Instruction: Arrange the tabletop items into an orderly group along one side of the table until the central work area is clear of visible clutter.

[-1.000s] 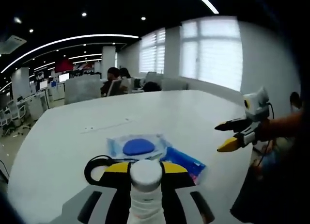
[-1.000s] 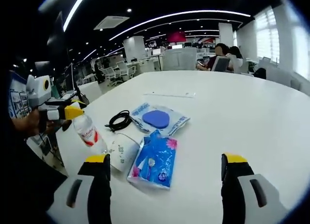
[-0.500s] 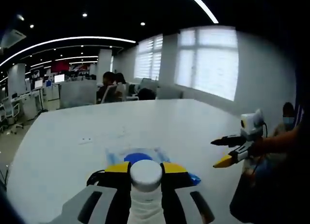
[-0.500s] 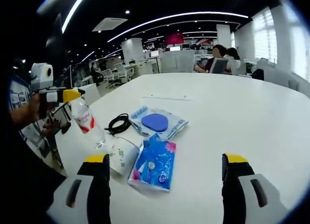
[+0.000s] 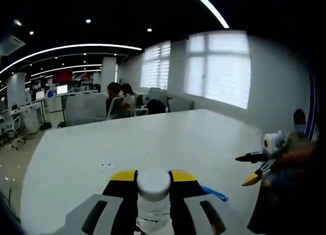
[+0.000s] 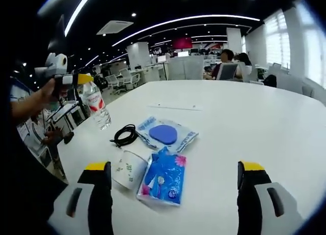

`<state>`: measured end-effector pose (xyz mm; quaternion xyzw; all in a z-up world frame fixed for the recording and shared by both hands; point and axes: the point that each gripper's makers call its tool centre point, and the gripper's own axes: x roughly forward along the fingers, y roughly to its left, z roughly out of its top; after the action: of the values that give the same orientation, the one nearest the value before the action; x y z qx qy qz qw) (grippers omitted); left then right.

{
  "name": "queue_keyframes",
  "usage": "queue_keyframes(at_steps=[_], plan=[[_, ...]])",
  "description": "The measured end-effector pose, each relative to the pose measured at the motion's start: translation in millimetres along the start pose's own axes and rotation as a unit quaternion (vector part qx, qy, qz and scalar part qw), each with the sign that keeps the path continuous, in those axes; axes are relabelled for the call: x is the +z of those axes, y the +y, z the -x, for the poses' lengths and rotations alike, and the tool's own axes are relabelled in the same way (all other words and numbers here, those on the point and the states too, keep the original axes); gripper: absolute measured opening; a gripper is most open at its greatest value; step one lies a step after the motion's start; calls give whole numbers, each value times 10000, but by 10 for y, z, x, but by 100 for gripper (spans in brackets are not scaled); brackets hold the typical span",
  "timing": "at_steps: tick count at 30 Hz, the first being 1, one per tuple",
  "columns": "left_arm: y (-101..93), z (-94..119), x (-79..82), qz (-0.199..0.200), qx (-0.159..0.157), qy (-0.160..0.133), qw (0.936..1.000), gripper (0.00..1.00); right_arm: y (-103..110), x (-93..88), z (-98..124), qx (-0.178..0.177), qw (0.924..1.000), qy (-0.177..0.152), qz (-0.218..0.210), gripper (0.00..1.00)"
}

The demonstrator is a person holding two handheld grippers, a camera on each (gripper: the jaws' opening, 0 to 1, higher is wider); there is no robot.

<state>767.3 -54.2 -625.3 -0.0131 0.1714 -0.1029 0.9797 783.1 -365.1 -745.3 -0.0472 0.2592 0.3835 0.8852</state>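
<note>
Your left gripper (image 6: 81,80) squeezes the water bottle (image 6: 97,108), held up above the black cable (image 6: 125,136). Your right gripper (image 6: 170,181) is wide open and empty, just behind the blue tissue pack (image 6: 163,176).

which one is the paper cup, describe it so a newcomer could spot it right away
On the big white table, find the small cluster of items near the edge. The paper cup lies on its side at the cluster's near left, right beside the blue tissue pack and below the black cable. It is the only white, cylindrical item there.
</note>
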Motion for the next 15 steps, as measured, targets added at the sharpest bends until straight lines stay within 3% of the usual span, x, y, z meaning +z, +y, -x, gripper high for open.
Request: queue_keyframes(at_steps=[9,15], plan=[[427,-253,221,11,-106,-56,9999,18,-14,94,-62,-165,9999,-29,-17,100],[654,-452,250,90,-94,-109,9999,18,-3,121,-109,-263,9996,-37,-68,100]])
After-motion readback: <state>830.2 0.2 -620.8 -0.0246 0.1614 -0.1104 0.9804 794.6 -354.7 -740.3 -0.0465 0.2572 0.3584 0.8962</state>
